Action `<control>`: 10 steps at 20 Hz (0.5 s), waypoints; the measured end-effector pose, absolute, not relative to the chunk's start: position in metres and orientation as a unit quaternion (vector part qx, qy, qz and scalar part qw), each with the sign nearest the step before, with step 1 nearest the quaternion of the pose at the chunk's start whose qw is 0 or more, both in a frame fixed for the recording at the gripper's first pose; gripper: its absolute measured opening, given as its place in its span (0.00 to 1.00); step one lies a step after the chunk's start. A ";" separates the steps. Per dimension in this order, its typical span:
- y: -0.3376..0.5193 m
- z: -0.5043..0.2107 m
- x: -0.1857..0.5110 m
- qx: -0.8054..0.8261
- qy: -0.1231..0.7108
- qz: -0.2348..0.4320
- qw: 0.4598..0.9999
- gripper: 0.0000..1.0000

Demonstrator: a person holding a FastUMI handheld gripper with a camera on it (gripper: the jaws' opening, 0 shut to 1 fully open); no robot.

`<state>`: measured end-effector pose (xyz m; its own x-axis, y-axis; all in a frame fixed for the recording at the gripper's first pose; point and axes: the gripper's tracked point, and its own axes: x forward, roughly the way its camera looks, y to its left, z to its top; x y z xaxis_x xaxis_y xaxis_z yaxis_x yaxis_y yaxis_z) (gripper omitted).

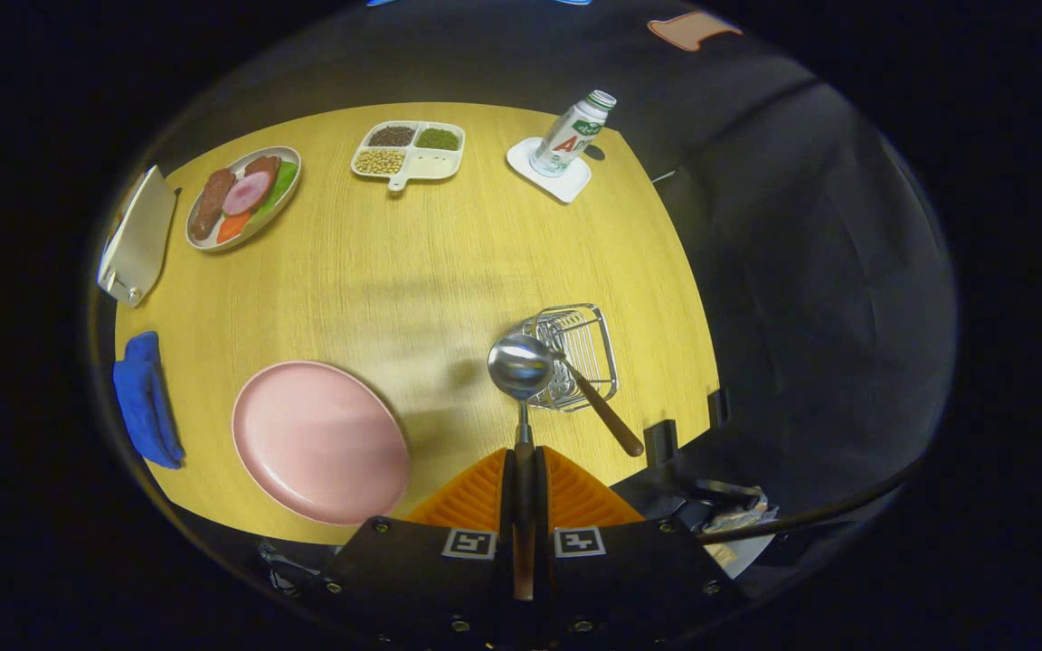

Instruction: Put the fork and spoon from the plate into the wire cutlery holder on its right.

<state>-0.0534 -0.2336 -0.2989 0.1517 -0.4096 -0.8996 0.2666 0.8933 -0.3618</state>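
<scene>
We see the claw (524, 470) clenched on the handle of a polished metal spoon (521, 366), both fingers pressing it. The spoon's bowl stands ahead of the fingers, just left of the chrome wire cutlery holder (580, 353). A wooden-handled fork (607, 418) rests in the holder, its handle leaning out toward the near right. The round pink plate (317, 441) lies bare on the yellow wooden tabletop (449, 262), left of the claw. A folded blue cloth (146, 398) sits at the left. At the far side we note a food platter (243, 195), a divided dish of grains (410, 150) and a bottle (571, 134) on a white coaster (550, 172).
</scene>
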 end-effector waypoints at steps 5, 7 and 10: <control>-0.262 -0.305 -0.055 -0.037 0.619 -0.238 0.747 0.09; -0.270 -0.310 -0.053 -0.031 0.624 -0.237 0.744 0.09; -0.279 -0.318 -0.050 -0.031 0.636 -0.229 0.736 0.09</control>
<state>-0.0505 -0.2790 -0.3184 0.0853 -0.3759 -0.9227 0.2968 0.8936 -0.3366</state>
